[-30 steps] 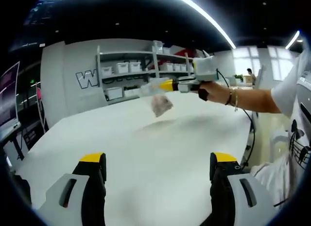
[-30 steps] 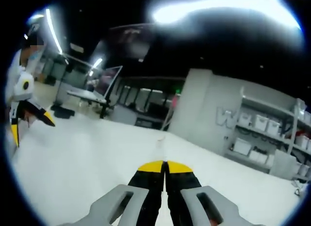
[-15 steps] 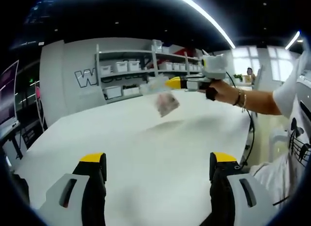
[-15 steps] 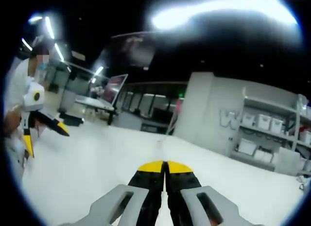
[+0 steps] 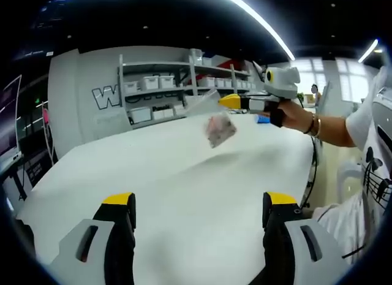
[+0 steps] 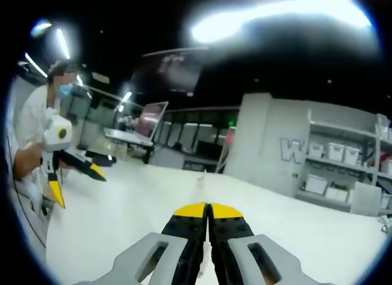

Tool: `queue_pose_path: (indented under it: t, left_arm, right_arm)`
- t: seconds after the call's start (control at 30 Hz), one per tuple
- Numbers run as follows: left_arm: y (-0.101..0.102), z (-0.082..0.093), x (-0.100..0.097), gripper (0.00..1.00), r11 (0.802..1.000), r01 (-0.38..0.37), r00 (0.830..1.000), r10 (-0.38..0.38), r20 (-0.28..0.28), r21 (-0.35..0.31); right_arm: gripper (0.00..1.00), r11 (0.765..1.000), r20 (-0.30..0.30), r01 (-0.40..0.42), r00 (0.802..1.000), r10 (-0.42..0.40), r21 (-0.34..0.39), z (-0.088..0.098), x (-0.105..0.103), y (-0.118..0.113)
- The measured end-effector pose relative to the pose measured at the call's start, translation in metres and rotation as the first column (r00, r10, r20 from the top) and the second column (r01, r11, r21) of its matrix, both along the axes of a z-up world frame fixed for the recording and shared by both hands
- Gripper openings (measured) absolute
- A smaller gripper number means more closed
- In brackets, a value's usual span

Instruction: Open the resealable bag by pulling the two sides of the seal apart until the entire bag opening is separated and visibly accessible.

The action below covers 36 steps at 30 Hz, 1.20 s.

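One bag (image 5: 219, 129) dangling lengthwise (seemingly) from pinched right gripper (image 5: 228, 102); left gripper (image 5: 195, 206) agape.

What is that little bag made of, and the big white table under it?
The bag looks like thin clear plastic film: the shelves show through its upper part, and pinkish contents hang at the bottom. The right tongs hold it up by its top. The table seems a smooth matte white board, perhaps laminate, showing only soft shadow and no sharp glare.
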State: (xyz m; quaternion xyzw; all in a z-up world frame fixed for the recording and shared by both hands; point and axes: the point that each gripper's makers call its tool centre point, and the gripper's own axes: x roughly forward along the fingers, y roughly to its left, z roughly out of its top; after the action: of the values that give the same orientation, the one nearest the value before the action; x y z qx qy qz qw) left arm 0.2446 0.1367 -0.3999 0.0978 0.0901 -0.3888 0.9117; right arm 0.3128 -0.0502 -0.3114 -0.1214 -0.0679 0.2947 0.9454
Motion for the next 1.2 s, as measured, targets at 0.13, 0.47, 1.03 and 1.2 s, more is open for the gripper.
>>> queue_pose_path:
  t: [0.13, 0.47, 1.03, 1.2]
  left_arm:
    - [-0.001, -0.001, -0.001, 0.83, 1.0, 0.0, 1.0, 0.0, -0.001, 0.003]
    - [-0.002, -0.003, 0.0, 0.82, 1.0, 0.007, 1.0, -0.007, -0.006, 0.006]
    - [-0.015, -0.005, 0.001, 0.77, 0.999, 0.042, 0.999, -0.042, -0.017, 0.014]
    - [-0.015, 0.002, -0.003, 0.74, 0.998, 0.052, 0.998, -0.053, 0.017, 0.033]
  right_arm:
    - [0.0, 1.0, 0.004, -0.01, 1.0, 0.01, 0.005, 0.0, -0.01, 0.001]
    - [0.0, 0.999, -0.003, -0.044, 0.999, 0.044, 0.03, -0.006, -0.034, 0.008]
    - [0.0, 0.998, 0.027, -0.055, 0.998, 0.055, -0.009, -0.013, -0.052, 0.008]
    - [0.0, 0.982, 0.07, -0.116, 0.989, 0.128, -0.149, -0.026, -0.066, 0.029]
